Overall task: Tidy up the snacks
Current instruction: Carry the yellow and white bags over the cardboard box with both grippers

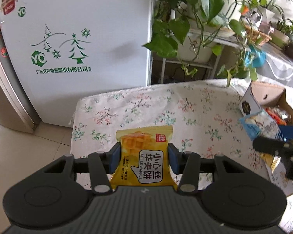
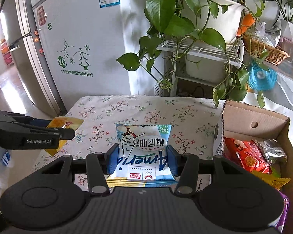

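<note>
A white fridge (image 1: 74, 44) stands at 11 o'clock beyond the floral-cloth desk (image 1: 156, 105). A potted plant (image 2: 185, 19) hangs over the desk's far edge at 1 o'clock. The cardboard box (image 2: 263, 120) sits at 3 o'clock on the desk, with a red snack pack (image 2: 248, 156) inside. The left gripper (image 1: 144, 156) is pinching a yellow waffle packet (image 1: 144, 146) above the desk. The right gripper (image 2: 142, 158) is pinching a blue-and-white snack packet (image 2: 144, 148), just left of the box.
</note>
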`<move>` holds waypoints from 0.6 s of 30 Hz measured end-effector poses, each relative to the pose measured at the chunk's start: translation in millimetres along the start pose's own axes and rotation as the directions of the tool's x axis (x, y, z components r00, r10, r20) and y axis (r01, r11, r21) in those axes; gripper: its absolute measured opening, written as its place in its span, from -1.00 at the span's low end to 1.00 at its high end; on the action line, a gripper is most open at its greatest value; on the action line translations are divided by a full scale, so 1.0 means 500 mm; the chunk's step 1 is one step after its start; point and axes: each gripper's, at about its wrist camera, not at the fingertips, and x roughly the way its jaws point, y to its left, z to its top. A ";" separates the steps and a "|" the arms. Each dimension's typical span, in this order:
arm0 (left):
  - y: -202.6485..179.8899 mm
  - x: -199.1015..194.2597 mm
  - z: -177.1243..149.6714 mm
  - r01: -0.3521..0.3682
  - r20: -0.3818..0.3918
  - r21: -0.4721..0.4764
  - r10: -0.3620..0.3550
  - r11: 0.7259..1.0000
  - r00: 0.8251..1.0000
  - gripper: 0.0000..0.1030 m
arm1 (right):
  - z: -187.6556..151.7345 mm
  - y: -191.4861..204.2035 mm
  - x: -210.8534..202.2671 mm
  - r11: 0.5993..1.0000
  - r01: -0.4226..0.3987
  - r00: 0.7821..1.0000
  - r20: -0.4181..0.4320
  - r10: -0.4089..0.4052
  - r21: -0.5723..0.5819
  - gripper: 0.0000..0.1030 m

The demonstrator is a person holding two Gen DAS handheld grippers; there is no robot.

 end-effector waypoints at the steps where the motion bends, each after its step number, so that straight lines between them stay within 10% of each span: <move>1: -0.001 -0.001 0.002 -0.001 0.004 -0.006 0.001 1.000 1.000 -0.06 | 0.001 0.000 -0.002 1.000 -0.002 1.000 0.004 0.002 -0.001 0.11; 18: -0.077 -0.012 0.012 0.082 0.035 -0.035 -0.081 0.996 0.996 -0.05 | 0.018 -0.052 -0.066 0.998 -0.005 0.997 0.080 0.000 0.055 0.11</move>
